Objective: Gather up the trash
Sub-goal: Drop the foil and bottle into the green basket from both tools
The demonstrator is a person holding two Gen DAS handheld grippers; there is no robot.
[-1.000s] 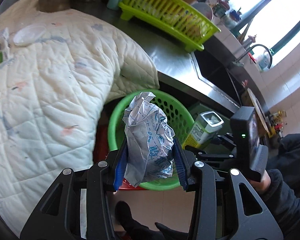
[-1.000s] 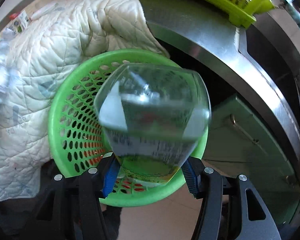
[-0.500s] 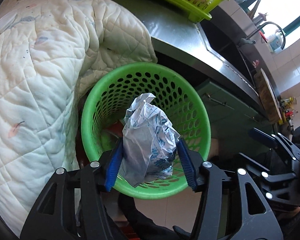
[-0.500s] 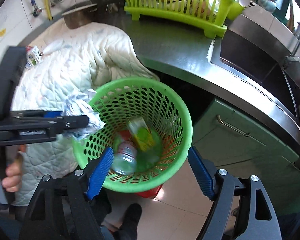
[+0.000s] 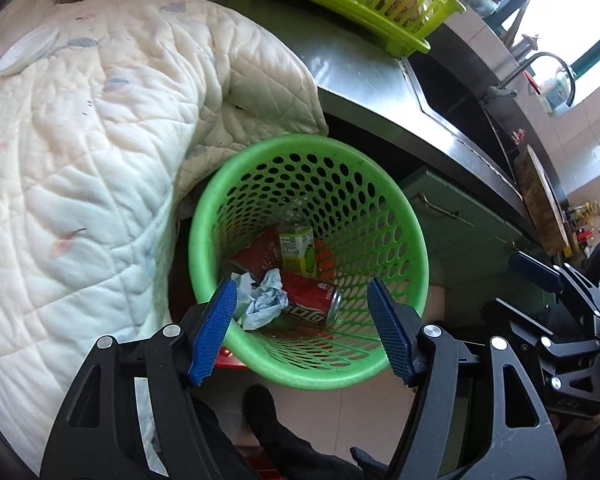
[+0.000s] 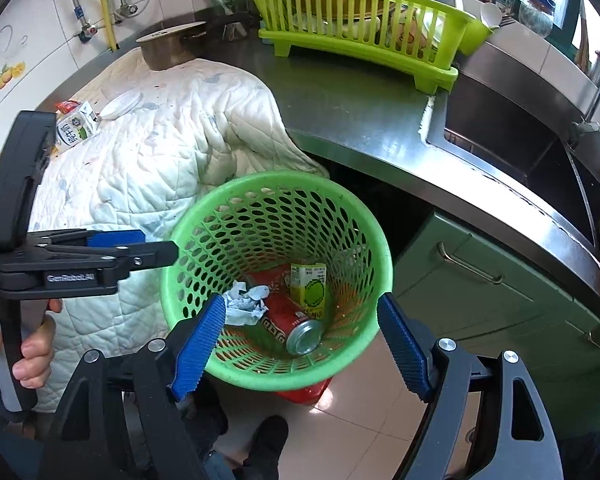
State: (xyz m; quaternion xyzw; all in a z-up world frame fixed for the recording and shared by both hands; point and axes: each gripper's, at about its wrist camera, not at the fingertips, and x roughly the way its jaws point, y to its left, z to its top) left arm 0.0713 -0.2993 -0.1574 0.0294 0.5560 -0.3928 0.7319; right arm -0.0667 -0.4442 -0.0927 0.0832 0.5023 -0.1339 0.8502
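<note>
A green perforated waste basket (image 5: pixel 400 216) (image 6: pixel 364 224) stands on the floor beside the counter. Inside lie a crumpled blue-white wrapper (image 5: pixel 262 300) (image 6: pixel 244 304), a red soda can (image 5: pixel 312 300) (image 6: pixel 288 324) and a green juice carton (image 5: pixel 298 250) (image 6: pixel 310 288). My left gripper (image 5: pixel 302 328) is open and empty above the basket's near rim; it also shows from the side in the right wrist view (image 6: pixel 148 248). My right gripper (image 6: pixel 300 344) is open and empty over the basket; it shows at the right in the left wrist view (image 5: pixel 540 276).
A white quilted cloth (image 5: pixel 80 140) (image 6: pixel 152 152) covers the counter to the left, with a milk carton (image 6: pixel 74 128) and a white lid (image 6: pixel 120 105) on it. A lime dish rack (image 6: pixel 360 36), a metal pot (image 6: pixel 172 46) and a sink (image 6: pixel 512 140) sit behind. Green cabinet (image 6: pixel 500 300) at right.
My left gripper has opened and the crumpled wrapper has dropped into the basket. My right gripper let go of the juice carton earlier and stays open above the basket.
</note>
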